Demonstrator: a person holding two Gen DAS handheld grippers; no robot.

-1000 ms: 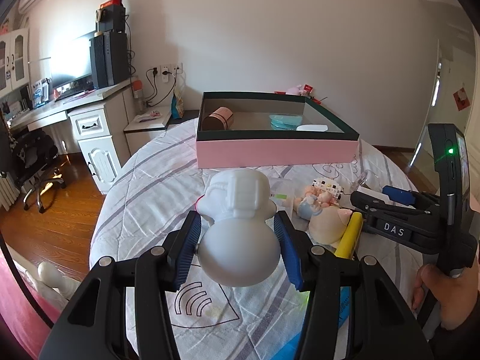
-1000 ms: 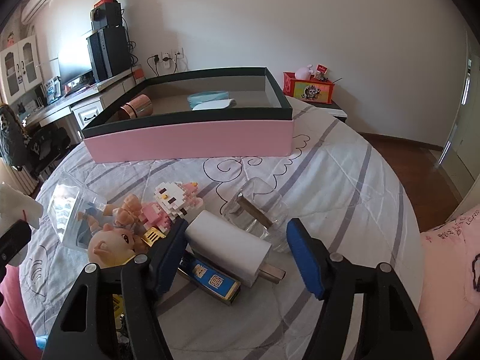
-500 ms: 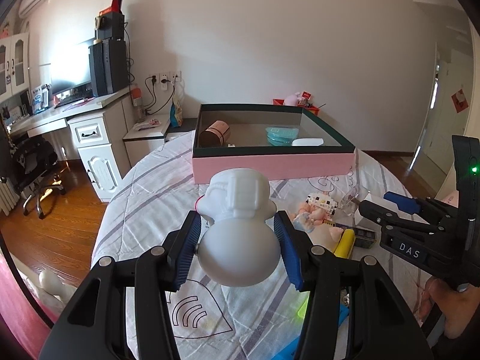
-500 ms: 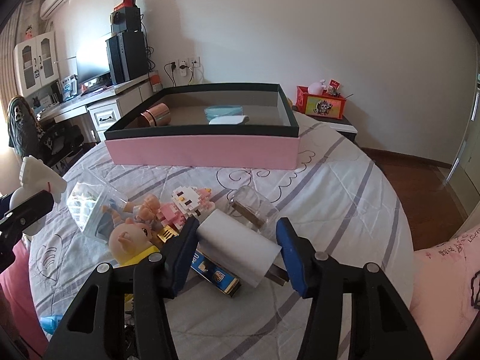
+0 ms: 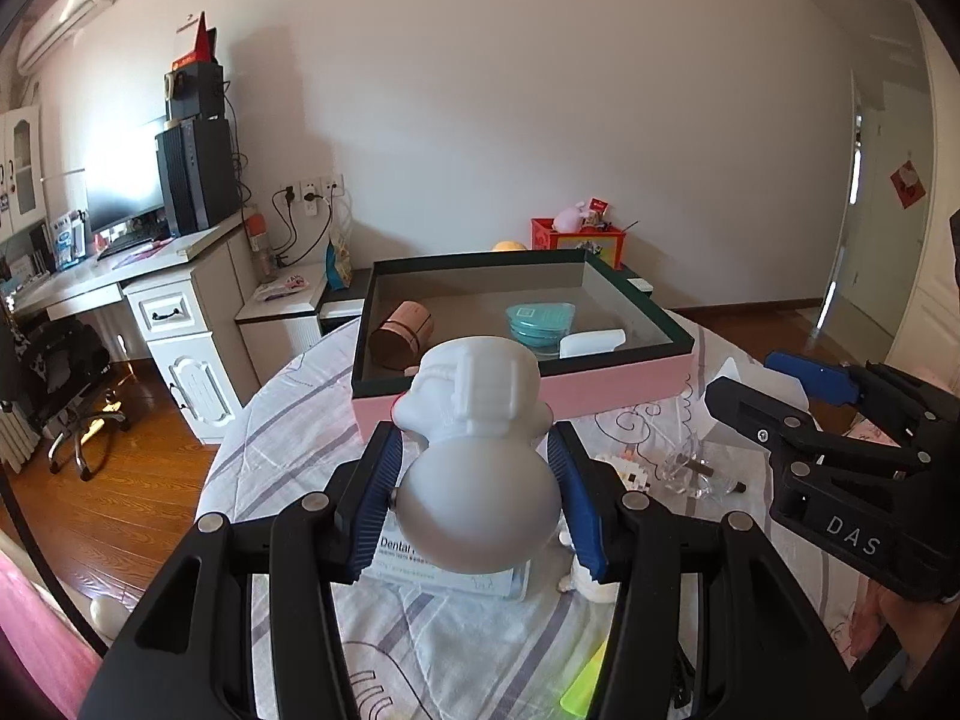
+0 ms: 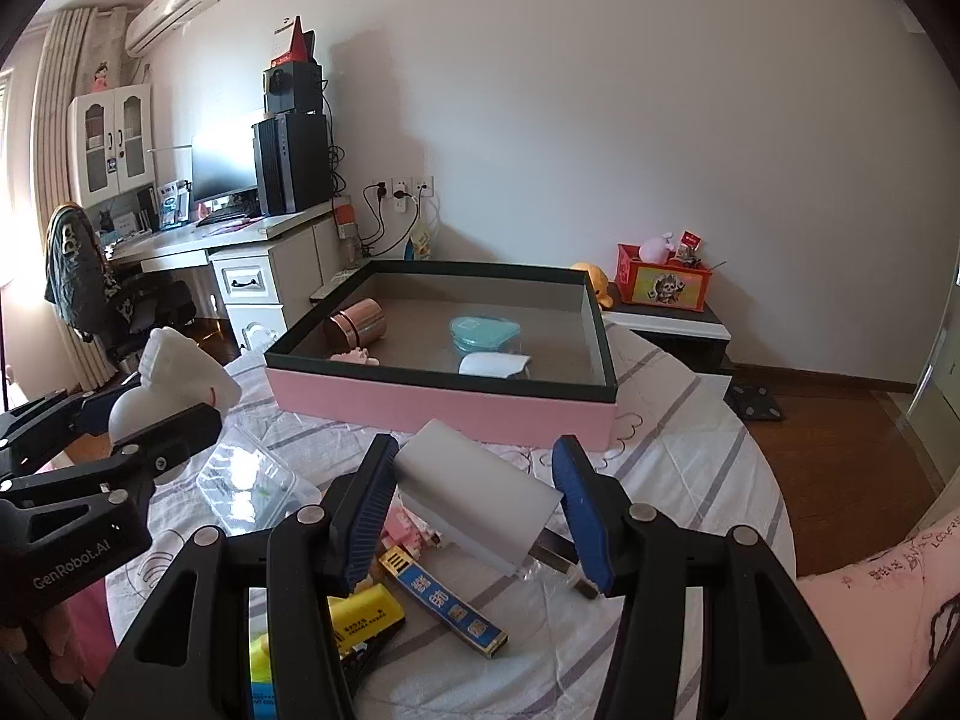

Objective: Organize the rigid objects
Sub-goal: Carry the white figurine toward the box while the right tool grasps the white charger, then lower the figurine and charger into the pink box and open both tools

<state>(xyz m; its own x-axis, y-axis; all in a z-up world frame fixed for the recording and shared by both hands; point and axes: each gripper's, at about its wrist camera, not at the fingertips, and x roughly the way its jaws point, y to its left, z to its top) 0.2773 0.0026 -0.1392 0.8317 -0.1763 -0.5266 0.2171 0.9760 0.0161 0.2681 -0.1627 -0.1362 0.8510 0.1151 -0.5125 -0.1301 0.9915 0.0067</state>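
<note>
Lifted higher than half a second before: both tools, with more of the pink box's [image 5: 624, 381] inside now seen from above. Left gripper [image 5: 474, 495] clamped on a white figurine [image 5: 477, 468], blue pads pressed to both sides of its round body, held above the striped bedspread [image 5: 288, 414], near side of the box. Figurine's face turned away, so hard to make out; seen only from behind. Right gripper [image 6: 477, 501] closed on a white charger block [image 6: 480, 495], tilted, held clear of the bed, its far-right corner and prongs partly hidden behind the right pad. Inside the box: a copper-pink cylinder [image 6: 357, 324] on its side at far left, a teal case [image 6: 485, 333], a white oblong piece [image 6: 495, 365], and a small pink thing [image 6: 354, 357] cut off by the near wall. Below the right tool, on the bedspread: a blue printed strip [image 6: 450, 603], a yellow bar [image 6: 363, 618], pink brick toy [image 6: 408, 531] mostly covered by the charger, and a clear plastic case [image 6: 246, 483] to the left. Beneath the figurine in the left view, a white carton [image 5: 444, 573] with only part of its lettering legible. Clear glass item [image 5: 690, 468] at right, shape hard to tell.
</note>
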